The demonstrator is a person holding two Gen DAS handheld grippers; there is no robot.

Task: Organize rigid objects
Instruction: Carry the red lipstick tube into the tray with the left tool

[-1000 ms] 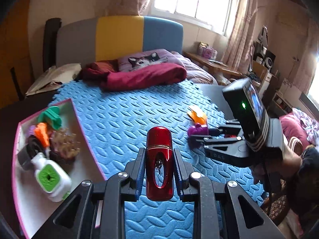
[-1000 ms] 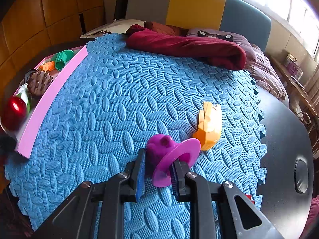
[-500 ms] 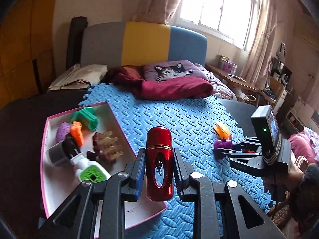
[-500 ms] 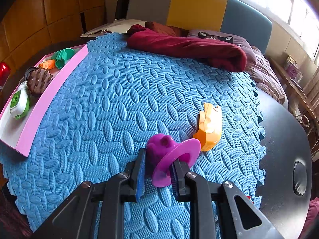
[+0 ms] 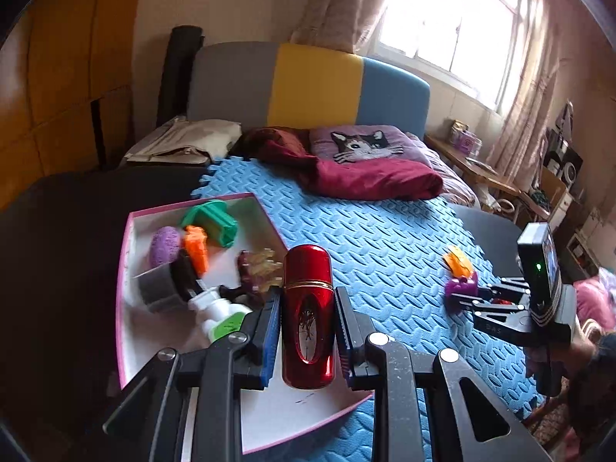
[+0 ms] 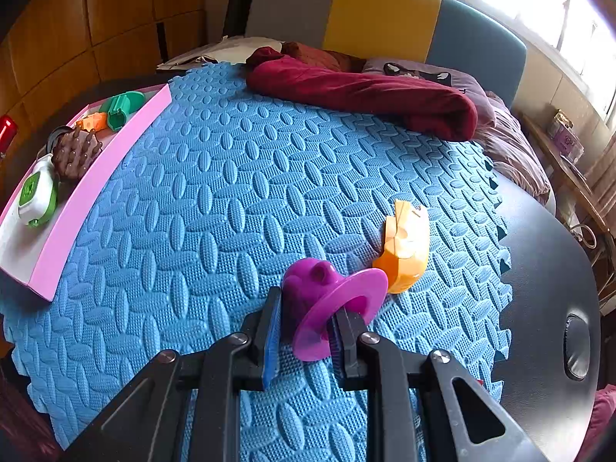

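A: What are things lying on?

B: A blue foam mat (image 6: 238, 177) of interlocking tiles with a raised oval pattern. It covers most of a dark table (image 6: 546, 292), whose bare top shows past the mat's toothed edge on the right.

A: And the room?

B: A bedroom. Beyond the mat is a headboard (image 5: 312, 84) in grey, yellow and blue panels, a maroon blanket (image 6: 365, 92) bunched at the mat's far edge, and a cat pillow (image 5: 362, 142) behind it. A bright window (image 5: 446, 19) with curtains is on the right, wood panelling on the left.

A: The grippers?

B: The left gripper (image 5: 308, 331) pinches a red bottle (image 5: 308, 315) upright between its pads, held over the near part of the pink tray (image 6: 96, 177). The right gripper (image 6: 304, 327) is clamped on a purple toy (image 6: 327, 300) low at the mat.

A: Anything else out on the mat?

B: An orange piece (image 6: 406, 246), just beside the purple toy. The tray sits on the mat's left edge with several objects clustered in its far half.
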